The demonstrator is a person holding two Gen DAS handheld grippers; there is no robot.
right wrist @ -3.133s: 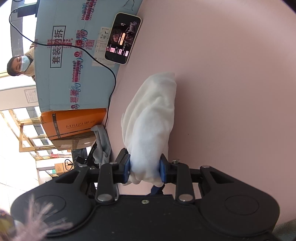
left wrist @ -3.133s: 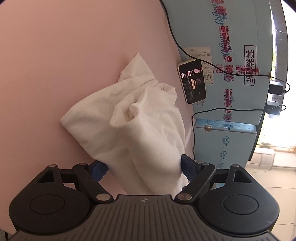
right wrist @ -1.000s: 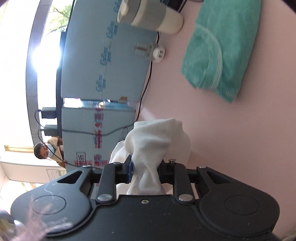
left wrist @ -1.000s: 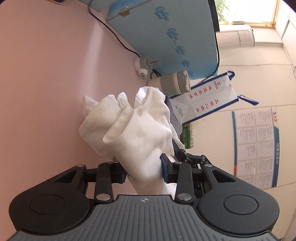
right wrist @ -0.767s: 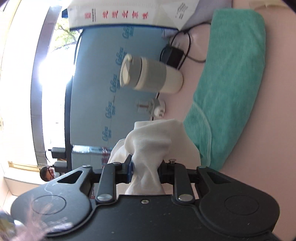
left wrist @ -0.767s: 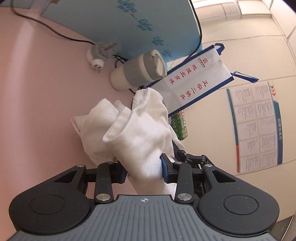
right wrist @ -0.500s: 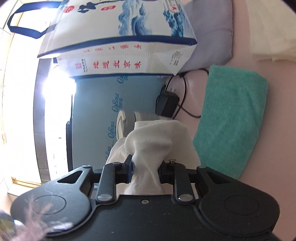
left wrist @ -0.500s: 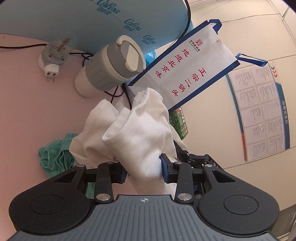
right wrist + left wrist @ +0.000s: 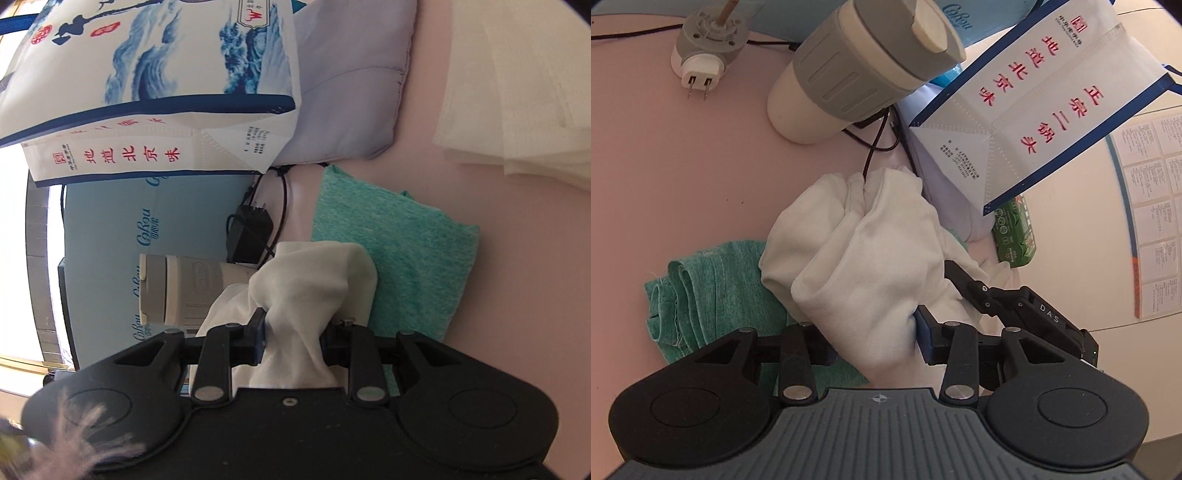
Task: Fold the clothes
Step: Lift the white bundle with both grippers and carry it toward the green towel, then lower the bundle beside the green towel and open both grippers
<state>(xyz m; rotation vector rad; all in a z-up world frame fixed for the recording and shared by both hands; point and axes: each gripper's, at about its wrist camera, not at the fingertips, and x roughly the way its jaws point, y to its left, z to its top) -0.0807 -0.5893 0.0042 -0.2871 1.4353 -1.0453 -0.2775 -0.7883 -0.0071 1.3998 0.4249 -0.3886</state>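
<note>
A bunched white garment [image 9: 864, 254] is held off the pink table [image 9: 665, 177] by both grippers. My left gripper [image 9: 873, 332] is shut on its near end. My right gripper [image 9: 295, 332] is shut on the same white garment [image 9: 314, 280], and that gripper also shows at the right of the left wrist view [image 9: 1008, 306]. A folded teal garment [image 9: 713, 288] lies on the table under the white one, and it also shows in the right wrist view [image 9: 399, 258]. A folded cream cloth [image 9: 517, 92] lies further along the table.
A grey and white travel mug [image 9: 857, 70] stands just beyond the garments, with a wall plug [image 9: 705, 51] and black cables [image 9: 875, 147] beside it. A white and blue tote bag [image 9: 1034, 107], a lilac cushion [image 9: 351, 81], a green can [image 9: 1014, 232] and a black charger [image 9: 247, 232] crowd the table's back.
Both grippers have carried the white garment across the table from the bare pink area to over the teal garment, next to the mug and bag. Both stay shut on it.
</note>
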